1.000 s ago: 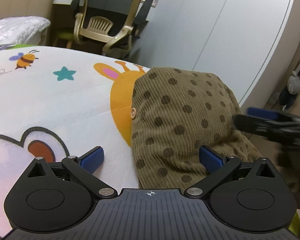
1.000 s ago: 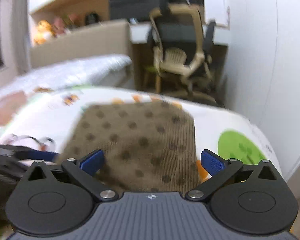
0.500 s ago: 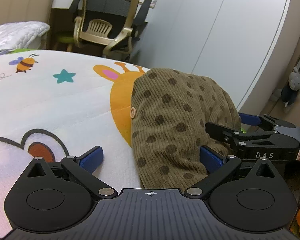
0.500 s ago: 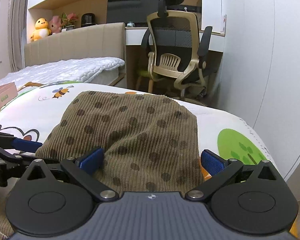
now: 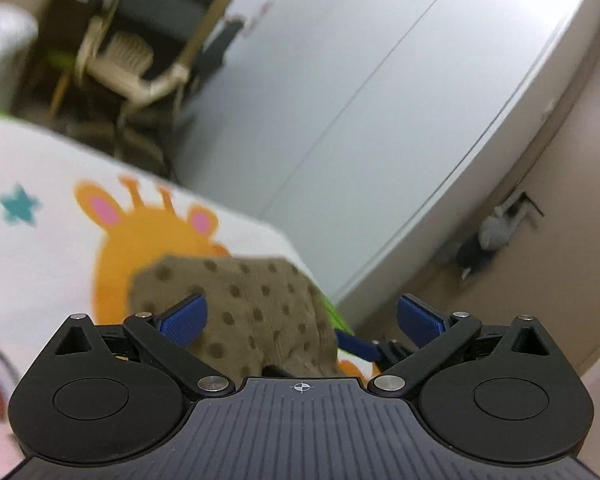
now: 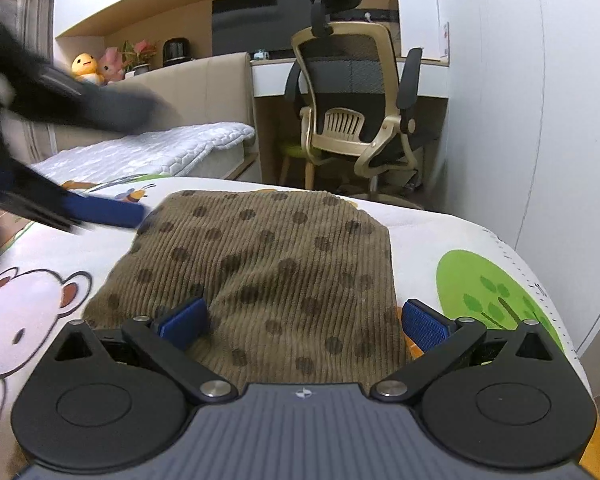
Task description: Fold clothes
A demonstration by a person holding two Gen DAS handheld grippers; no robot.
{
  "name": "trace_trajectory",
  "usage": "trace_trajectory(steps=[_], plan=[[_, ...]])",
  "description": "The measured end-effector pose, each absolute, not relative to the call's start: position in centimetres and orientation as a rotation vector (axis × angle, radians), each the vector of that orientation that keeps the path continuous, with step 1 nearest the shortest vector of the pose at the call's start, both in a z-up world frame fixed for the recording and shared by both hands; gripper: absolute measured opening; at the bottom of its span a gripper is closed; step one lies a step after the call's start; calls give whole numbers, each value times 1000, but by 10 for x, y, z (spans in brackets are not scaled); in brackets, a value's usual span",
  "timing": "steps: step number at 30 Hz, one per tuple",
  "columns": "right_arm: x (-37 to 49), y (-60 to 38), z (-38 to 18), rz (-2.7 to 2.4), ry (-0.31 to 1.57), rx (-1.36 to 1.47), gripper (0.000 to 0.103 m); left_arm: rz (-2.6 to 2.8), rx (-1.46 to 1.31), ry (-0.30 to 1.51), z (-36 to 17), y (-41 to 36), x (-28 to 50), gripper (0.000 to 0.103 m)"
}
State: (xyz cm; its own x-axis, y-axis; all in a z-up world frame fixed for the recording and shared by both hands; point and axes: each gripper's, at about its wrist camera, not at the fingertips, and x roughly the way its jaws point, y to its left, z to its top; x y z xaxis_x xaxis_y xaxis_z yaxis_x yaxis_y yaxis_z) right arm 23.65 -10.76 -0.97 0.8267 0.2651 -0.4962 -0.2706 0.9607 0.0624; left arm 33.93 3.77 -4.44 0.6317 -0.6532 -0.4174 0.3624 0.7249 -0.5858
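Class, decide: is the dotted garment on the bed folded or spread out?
Folded. The garment lies as a compact rectangle with straight edges on the quilt, no sleeves or legs showing. How many layers: cannot tell.

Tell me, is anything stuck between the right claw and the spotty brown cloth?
No, nothing visible blocks it. The right claw is open right over the near edge of the spotty brown cloth, which lies on the cartoon blanket.

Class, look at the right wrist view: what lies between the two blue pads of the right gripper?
In the right wrist view, the dotted brown garment fills the gap of the right gripper, whose jaws stand open over it on the printed sheet.
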Motion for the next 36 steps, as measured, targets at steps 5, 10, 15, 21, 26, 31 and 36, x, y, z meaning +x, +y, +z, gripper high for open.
trace_trajectory(steps=[5,10,15,21,26,31,36], plan=[[201,-103,19,488,484,-29,103,-585,-426,739,-58,21,382,103],[197,-69,-11,596,624,-117,103,-589,-358,740,-70,12,392,103],[197,-63,-17,552,649,-92,103,-608,-346,740,-70,13,389,103],[185,-70,-20,568,639,-88,103,-607,-490,684,-60,38,369,103],[186,-95,-6,619,643,-10,103,-529,-429,670,-58,57,323,103],[220,-134,18,457,576,59,103,-527,-459,748,-78,75,301,103],[288,-144,19,282,599,67,103,-521,-483,800,-95,71,299,103]])
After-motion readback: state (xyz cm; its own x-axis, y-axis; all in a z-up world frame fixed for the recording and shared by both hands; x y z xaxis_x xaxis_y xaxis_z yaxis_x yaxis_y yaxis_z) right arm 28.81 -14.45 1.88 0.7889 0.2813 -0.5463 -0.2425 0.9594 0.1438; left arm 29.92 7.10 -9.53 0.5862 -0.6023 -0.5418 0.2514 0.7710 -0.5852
